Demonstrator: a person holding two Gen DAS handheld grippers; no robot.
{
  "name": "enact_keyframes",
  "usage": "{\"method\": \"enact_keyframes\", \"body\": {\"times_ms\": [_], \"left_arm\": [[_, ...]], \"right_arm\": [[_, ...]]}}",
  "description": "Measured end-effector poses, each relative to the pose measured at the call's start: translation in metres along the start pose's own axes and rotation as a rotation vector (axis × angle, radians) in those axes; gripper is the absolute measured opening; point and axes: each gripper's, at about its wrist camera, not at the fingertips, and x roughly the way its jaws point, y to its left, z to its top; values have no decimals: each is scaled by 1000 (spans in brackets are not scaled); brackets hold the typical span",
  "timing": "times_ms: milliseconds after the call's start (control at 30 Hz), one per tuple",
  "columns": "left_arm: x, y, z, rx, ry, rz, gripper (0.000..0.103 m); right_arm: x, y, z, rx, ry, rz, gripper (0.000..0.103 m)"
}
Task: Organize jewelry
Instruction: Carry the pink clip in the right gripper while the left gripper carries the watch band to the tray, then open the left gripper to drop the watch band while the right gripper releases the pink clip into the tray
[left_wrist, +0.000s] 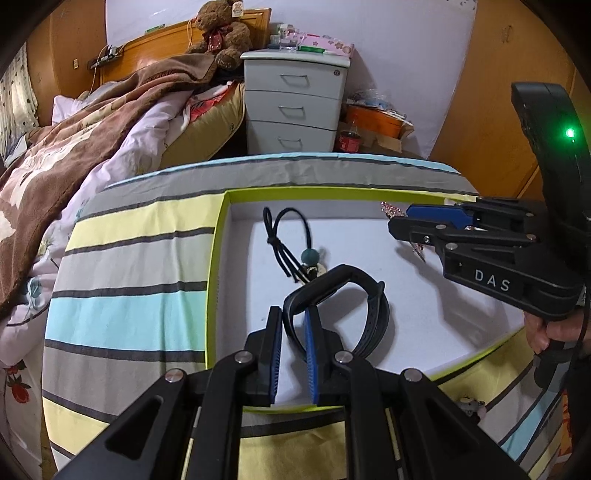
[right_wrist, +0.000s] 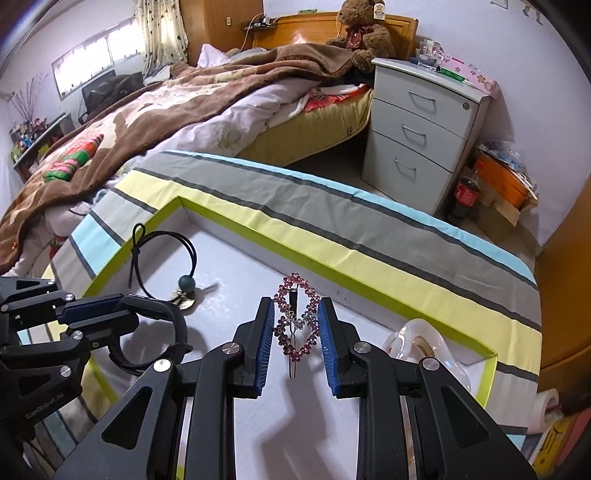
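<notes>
two hand-held grippers are working inside a shallow white tray with a lime-green rim (left_wrist: 218, 236) that is sitting on a striped blue, yellow and grey cloth (left_wrist: 140, 236). the left gripper (left_wrist: 293, 343) is pinching the black rubbery wrist band (left_wrist: 373, 317) between nearly closed blue pads, the loop of the band curling out ahead and to the right of its tips. the right gripper (right_wrist: 295, 332) is closing on a pink and purple rhinestone hair clip (right_wrist: 297, 317), held upright between its pads with only a slight gap on each side; whether the pads are truly touching it cannot be told. ahead and to the left of the right gripper a black elastic hair tie with a teal bead (right_wrist: 166, 258) is lying flat on the tray floor, and just right of it a clear glassy ring-shaped piece (right_wrist: 421, 343) is resting by the rim. judging from this, both pieces want lowering gently into open floor, well apart from the hair tie, with each grip released only once its piece is resting.
</notes>
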Motion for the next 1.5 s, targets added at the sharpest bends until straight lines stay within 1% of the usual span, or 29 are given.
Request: {"method": "enact_keyframes", "body": {"times_ms": [267,633,1000,1100,1200,1267,1300,1400,1467,1500], "left_arm": [[8,2,0,-10,17,-11,13],[13,3,1,-22,26,-19,13],[11,3,2,-36,33,-28,14],[11,3,2,-42,33,-34,19],[10,3,2,-46,30,-38,28],[8,4,3,-48,28,-40,39],[7,4,2,-51,26,-41,41],[2,4,1,-57,19,-60,45],[-4,3,0,-61,12,-62,52],[-7,3,-1,-63,7,-60,53]], "right_arm": [[10,-2,0,-5,19,-15,25],[13,-1,2,-18,17,-37,25],[16,0,1,-18,28,-53,25],[16,1,2,-22,28,-57,25],[15,1,2,-17,26,-49,25],[13,1,2,-17,27,-48,25],[12,1,2,-15,25,-47,26],[8,1,2,-2,12,-32,33],[2,1,1,2,-2,-25,41],[-1,1,0,4,-8,-24,42]]}}
